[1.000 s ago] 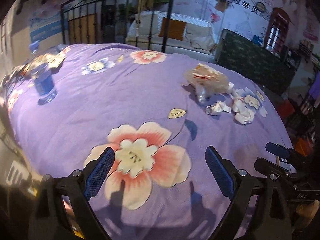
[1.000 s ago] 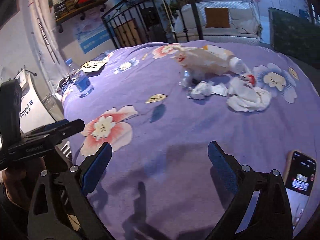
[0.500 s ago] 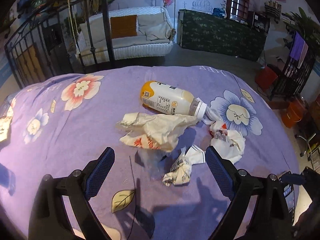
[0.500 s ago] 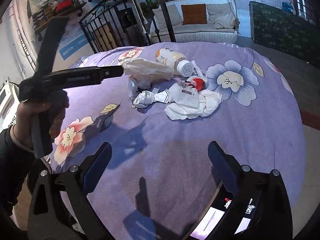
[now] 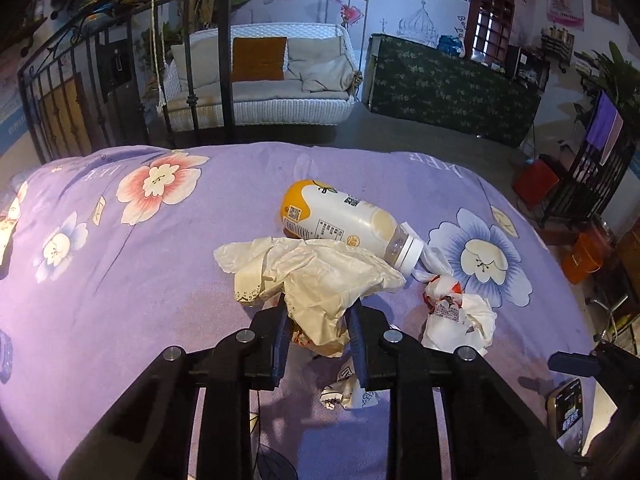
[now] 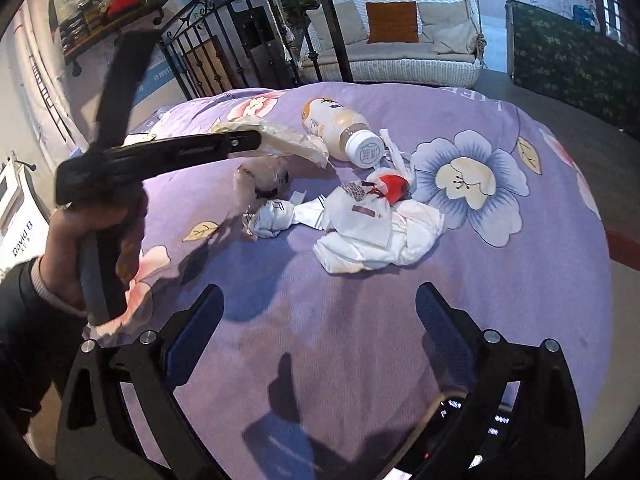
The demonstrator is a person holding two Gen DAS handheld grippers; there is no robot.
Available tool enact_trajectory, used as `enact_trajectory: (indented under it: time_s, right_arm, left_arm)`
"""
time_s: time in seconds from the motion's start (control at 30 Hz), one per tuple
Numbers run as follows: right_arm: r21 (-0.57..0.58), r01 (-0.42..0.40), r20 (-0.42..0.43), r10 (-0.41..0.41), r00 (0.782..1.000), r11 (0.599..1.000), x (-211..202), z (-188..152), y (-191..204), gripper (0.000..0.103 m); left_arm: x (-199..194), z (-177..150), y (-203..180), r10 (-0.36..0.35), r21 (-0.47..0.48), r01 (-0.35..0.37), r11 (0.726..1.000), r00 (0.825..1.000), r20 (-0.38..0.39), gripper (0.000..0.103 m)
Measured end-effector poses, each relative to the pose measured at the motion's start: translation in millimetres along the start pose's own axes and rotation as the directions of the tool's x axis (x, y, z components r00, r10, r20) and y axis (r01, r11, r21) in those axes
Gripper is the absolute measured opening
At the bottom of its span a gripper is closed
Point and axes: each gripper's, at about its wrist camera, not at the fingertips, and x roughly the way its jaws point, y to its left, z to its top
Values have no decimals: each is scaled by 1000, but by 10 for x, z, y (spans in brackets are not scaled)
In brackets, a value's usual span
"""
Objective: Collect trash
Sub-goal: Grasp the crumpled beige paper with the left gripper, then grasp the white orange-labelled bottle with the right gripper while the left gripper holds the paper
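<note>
My left gripper point(image 5: 318, 320) is shut on a crumpled beige paper wrapper point(image 5: 320, 276), which also shows in the right wrist view point(image 6: 288, 138) at the tip of that gripper, lifted a little off the purple flowered cloth point(image 6: 360, 320). A plastic drink bottle point(image 5: 344, 224) lies on its side just beyond it point(image 6: 344, 128). White crumpled bags point(image 5: 460, 316) and a small paper ball point(image 6: 272, 218) lie beside it; the white bags with a red bit point(image 6: 380, 228) sit mid-table. My right gripper point(image 6: 320, 320) is open and empty, short of the trash.
A clear plastic piece point(image 6: 260, 178) lies under the lifted wrapper. A phone point(image 5: 566, 412) lies at the table's near right edge. A black metal fence point(image 5: 100, 80), a white wicker sofa point(image 5: 260, 88) and a green-covered counter point(image 5: 452, 88) stand beyond the table.
My left gripper swung from the table's left side to the trash pile, then closed on the beige wrapper. My right gripper moved closer to the pile and stayed open.
</note>
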Motion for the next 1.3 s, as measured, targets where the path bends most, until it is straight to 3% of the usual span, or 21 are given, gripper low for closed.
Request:
enact_trajectory:
  time_s: [0.3, 0.5, 0.7, 0.93, 1.07, 1.3]
  right_arm:
    - [-45, 14, -19, -15, 1000, 999, 235, 417, 81, 95]
    - [-134, 104, -25, -108, 994, 986, 565, 886, 196, 95]
    - [-224, 186, -52, -202, 978, 957, 1036, 1256, 254, 92]
    - [-311, 269, -133, -322, 937, 912, 1762, 1529, 192, 82]
    - [-313, 248, -165, -310, 936, 917, 1928, 1557, 169, 66]
    - [-268, 242, -131, -284, 950, 933, 1748, 1514, 175, 65]
  left_arm:
    - [-691, -293, 371, 15, -161, 1, 987, 995, 98, 25]
    - [-1077, -594, 512, 72, -203, -44, 978, 988, 133, 25]
    - [-1254, -784, 620, 87, -251, -56, 966, 989, 118, 25]
    - [-1354, -948, 661, 92, -274, -61, 960, 991, 102, 25]
    - [-1352, -1047, 737, 87, -294, -59, 954, 993, 81, 25]
    - [-1439, -1144, 783, 98, -313, -64, 948, 991, 93, 25]
